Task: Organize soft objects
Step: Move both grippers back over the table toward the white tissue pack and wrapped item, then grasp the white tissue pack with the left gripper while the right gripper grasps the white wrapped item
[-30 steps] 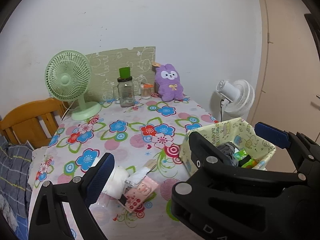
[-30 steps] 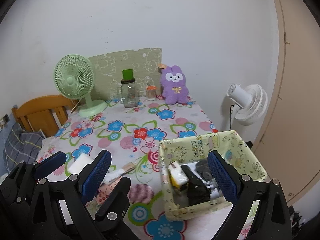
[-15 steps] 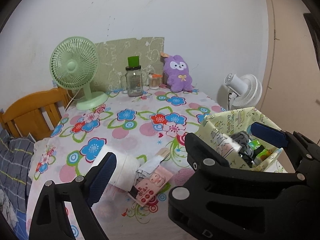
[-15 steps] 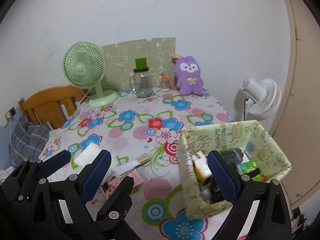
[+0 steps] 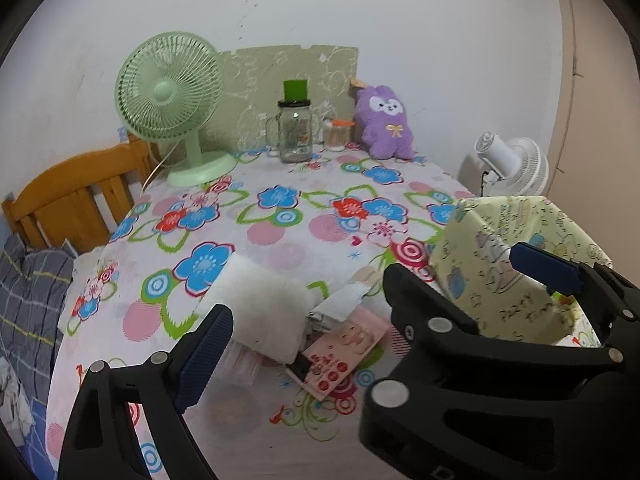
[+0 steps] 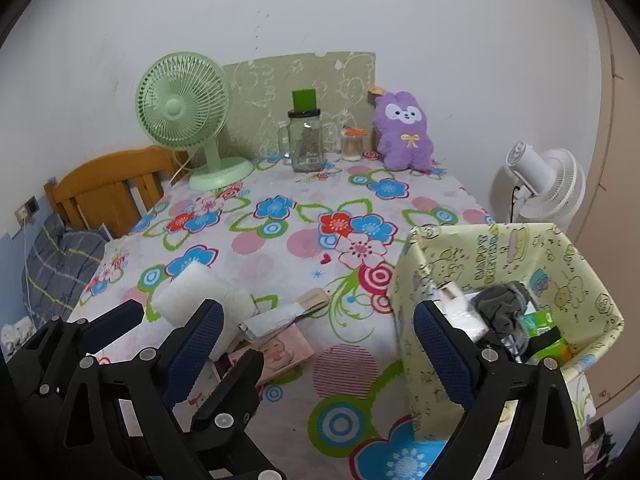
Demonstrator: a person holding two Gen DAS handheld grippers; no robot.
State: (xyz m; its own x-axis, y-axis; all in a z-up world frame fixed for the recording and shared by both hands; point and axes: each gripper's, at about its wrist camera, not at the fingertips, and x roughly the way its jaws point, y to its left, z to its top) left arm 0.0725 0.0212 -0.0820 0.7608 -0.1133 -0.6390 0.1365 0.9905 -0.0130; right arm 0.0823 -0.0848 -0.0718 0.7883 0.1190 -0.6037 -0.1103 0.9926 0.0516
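A white foam block (image 5: 264,312) lies near the front left of the floral table (image 5: 280,216), also seen in the right wrist view (image 6: 196,296). Beside it lie a folded white packet (image 5: 340,304) and a pink card (image 5: 344,348). A yellow fabric basket (image 6: 508,280) at the front right holds grey cloth (image 6: 504,308), a green pack and white packets. A purple plush bunny (image 5: 384,122) sits at the back. My left gripper (image 5: 372,308) is open and empty above the foam and packet. My right gripper (image 6: 316,344) is open and empty, one finger by the basket.
A green desk fan (image 5: 172,96), a glass jar with a green lid (image 5: 294,128) and a small toothpick jar (image 5: 336,136) stand at the back. A wooden chair (image 5: 76,196) is at the left, a white fan (image 5: 508,164) off the right edge.
Both grippers have dropped lower and come closer to the table. The foam block and the basket look larger and nearer. Nothing was grasped.
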